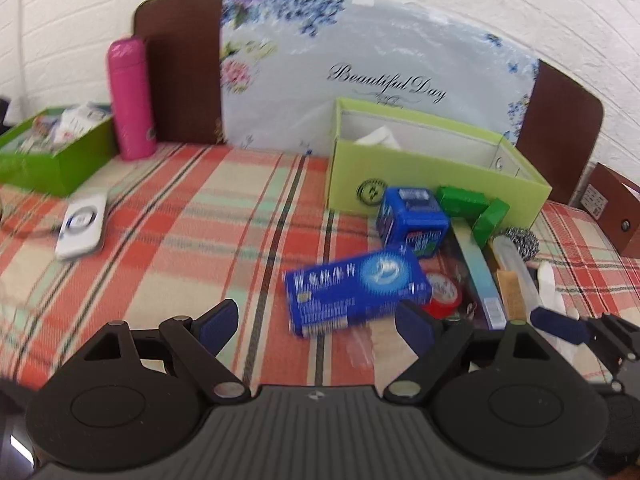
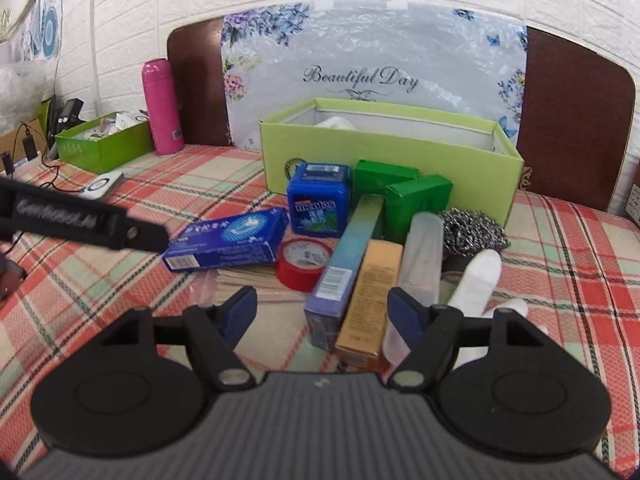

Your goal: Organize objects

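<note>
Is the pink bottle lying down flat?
No, the pink bottle stands upright beside the dark green box.

light green box (image 2: pixel 384 172) stood open at the back | blue mint tub (image 2: pixel 319 204) and two green cartons (image 2: pixel 416 204) touched its front wall | flat blue box (image 2: pixel 228 238) lay left-front of it | red tape roll (image 2: pixel 304 266), long teal box (image 2: pixel 348 256), tan box (image 2: pixel 370 300), clear case (image 2: pixel 420 264), steel scourer (image 2: pixel 474 230) lay in front
</note>
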